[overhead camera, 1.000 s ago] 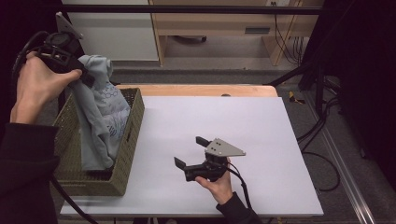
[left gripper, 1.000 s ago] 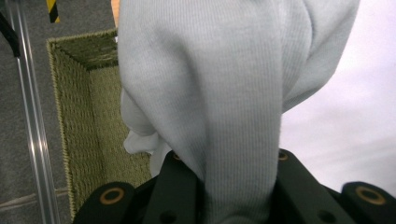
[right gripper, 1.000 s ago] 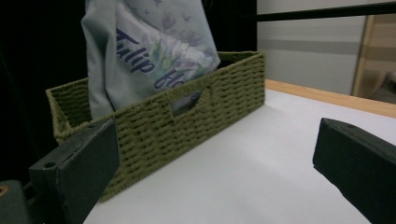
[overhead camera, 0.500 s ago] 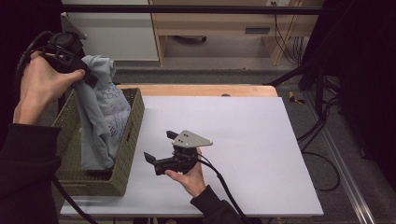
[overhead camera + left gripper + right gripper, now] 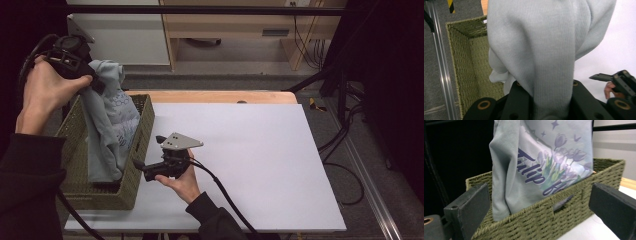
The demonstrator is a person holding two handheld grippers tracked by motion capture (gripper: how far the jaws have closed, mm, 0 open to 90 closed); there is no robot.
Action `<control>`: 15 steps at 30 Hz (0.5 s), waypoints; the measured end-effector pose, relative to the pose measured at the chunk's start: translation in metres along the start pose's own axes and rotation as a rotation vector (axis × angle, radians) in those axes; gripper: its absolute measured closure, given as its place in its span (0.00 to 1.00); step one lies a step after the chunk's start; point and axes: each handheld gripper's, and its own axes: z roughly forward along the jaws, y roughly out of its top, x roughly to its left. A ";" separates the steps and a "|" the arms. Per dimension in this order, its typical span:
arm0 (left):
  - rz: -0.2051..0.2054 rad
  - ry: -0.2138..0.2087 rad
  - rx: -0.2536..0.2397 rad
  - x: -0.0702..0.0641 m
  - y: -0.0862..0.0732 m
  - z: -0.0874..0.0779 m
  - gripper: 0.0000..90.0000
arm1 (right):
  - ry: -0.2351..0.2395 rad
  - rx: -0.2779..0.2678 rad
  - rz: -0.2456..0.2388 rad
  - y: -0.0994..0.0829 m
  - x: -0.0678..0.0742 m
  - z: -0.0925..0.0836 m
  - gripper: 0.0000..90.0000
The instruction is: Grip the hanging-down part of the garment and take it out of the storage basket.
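Step in hand: you are lifting the pale grey shirt [image 5: 107,125] out of the woven basket [image 5: 141,145] at the desk's [image 5: 260,150] left edge; I judge the lift about half done, since the hem is inside the basket.

Left gripper [image 5: 87,82]: raised above the basket's far end, jaws clenched on a bunch of the shirt's cloth; in the left gripper view the ribbed fabric [image 5: 541,57] runs straight down between them.

Right gripper [image 5: 148,156]: low over the desk, just beside the basket's right wall, jaws spread wide with nothing between them; in the right gripper view they frame the basket [image 5: 554,220] and the hanging shirt [image 5: 541,165].

Where the shirt is: hanging from your left gripper, its upper part above the rim, its lower part inside the basket.

Next move, as I judge it: raise your left hand until the hem clears the rim, or bring the right jaws in over the wall to catch a second edge. Either way, keep the open jaws off the weave.

How the shirt looks: light grey-blue, soft and limp, folded lengthwise into deep vertical creases; the front carries a print of purple tulips, small stars and dark script lettering, partly hidden by the basket wall.
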 end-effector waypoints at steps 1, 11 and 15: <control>0.000 0.000 0.000 0.000 0.000 0.000 0.89 | 0.000 0.002 -0.017 0.000 0.000 0.005 0.04; 0.005 0.002 0.001 -0.001 -0.001 0.001 0.89 | 0.001 0.028 -0.040 0.005 0.014 0.044 0.06; 0.007 0.001 0.003 -0.002 -0.002 0.001 0.89 | 0.002 0.041 -0.028 0.007 0.017 0.061 0.07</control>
